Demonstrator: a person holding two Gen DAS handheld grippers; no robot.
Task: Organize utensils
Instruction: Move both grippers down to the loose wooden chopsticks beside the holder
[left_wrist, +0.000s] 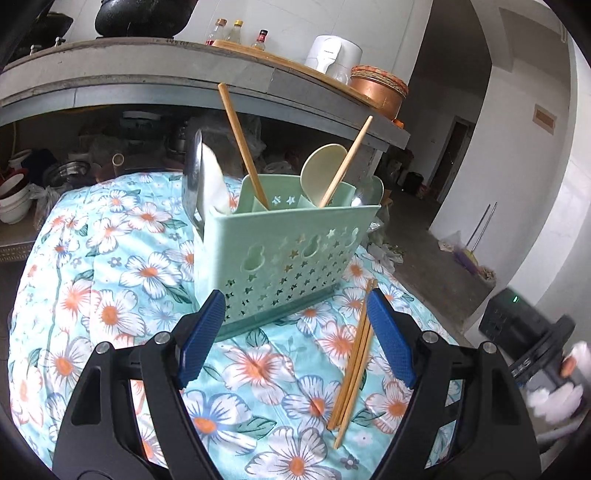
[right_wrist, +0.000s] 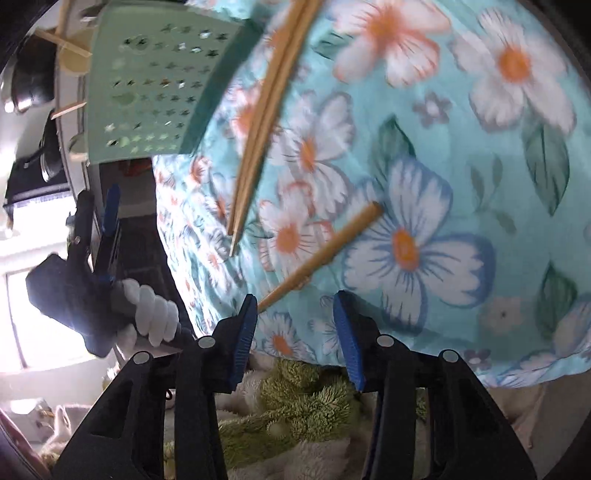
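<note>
Left wrist view. The left gripper (left_wrist: 295, 332) points forward and down over a table covered with a floral cloth (left_wrist: 110, 288). Its jaws stand wide apart with nothing between the blue pads (left_wrist: 201, 339). A mint-green utensil holder (left_wrist: 288, 254) with star-shaped holes stands upright on the cloth just ahead of the fingertips. It contains a metal ladle (left_wrist: 192, 177) and a white spoon (left_wrist: 214, 184) at its left end, a single chopstick (left_wrist: 242, 144) leaning left in the middle, and a cream rice paddle (left_wrist: 319, 170) with another chopstick (left_wrist: 347, 160) leaning right. A bundle of loose chopsticks (left_wrist: 354, 362) lies flat on the cloth beside the right pad, in front of the holder's right corner. The other gripper's body, held by a white-gloved hand (left_wrist: 569, 384), appears blurred at the right edge. Behind the table runs a concrete shelf (left_wrist: 147, 74) carrying bottles, a white appliance and a copper bowl.

Right wrist view. The picture is rolled sideways and motion-blurred. The right gripper (right_wrist: 295, 332) hangs at the edge of the cloth with its jaws partly open and nothing gripped. One chopstick (right_wrist: 321, 254) lies on the cloth, its thin end close to the left pad; contact cannot be told. The bundle of chopsticks (right_wrist: 266, 110) lies further ahead, and the holder (right_wrist: 155, 81) appears at upper left. The left gripper (right_wrist: 92, 236) shows at the left.
</note>
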